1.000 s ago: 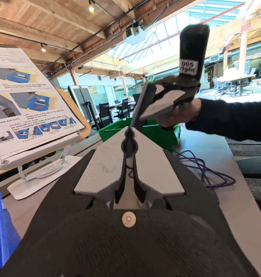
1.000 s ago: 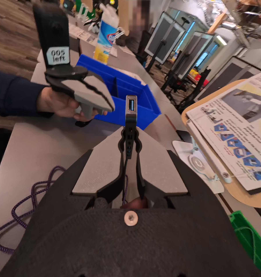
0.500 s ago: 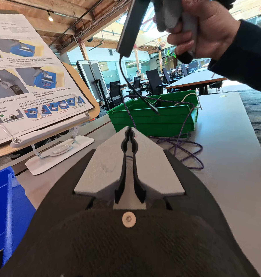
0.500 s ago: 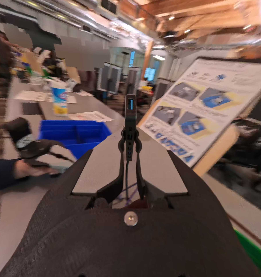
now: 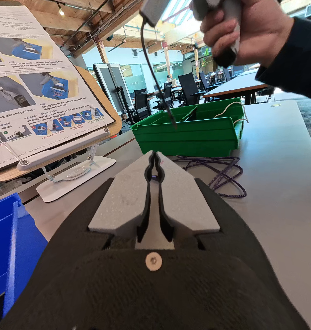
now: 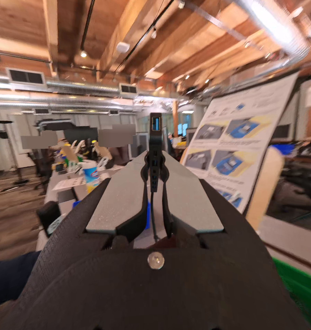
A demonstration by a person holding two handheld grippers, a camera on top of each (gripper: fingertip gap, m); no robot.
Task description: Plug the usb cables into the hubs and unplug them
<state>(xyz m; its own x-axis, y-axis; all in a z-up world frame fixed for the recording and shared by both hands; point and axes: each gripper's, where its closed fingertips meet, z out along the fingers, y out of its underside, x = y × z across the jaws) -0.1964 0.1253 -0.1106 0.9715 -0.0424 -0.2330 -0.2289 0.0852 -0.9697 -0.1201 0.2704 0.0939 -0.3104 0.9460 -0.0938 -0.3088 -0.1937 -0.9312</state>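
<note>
Grey jaws of the right gripper (image 6: 155,155) pinch a dark USB hub (image 6: 155,135), raised high, its cable (image 5: 151,71) dangling. Left gripper (image 5: 155,157) jaws are nearly closed and hold nothing. A purple cable (image 5: 224,171) lies on the table (image 5: 276,196) before the green bin (image 5: 186,139).

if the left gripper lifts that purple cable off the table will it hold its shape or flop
Probably flop: the purple cable lies in loose, overlapping loops on the table, so it looks limp. It seems thin and braided, so likely light and not slippery. The loops cross each other, so they may snag or drag along together when the left gripper lifts one end.
</note>
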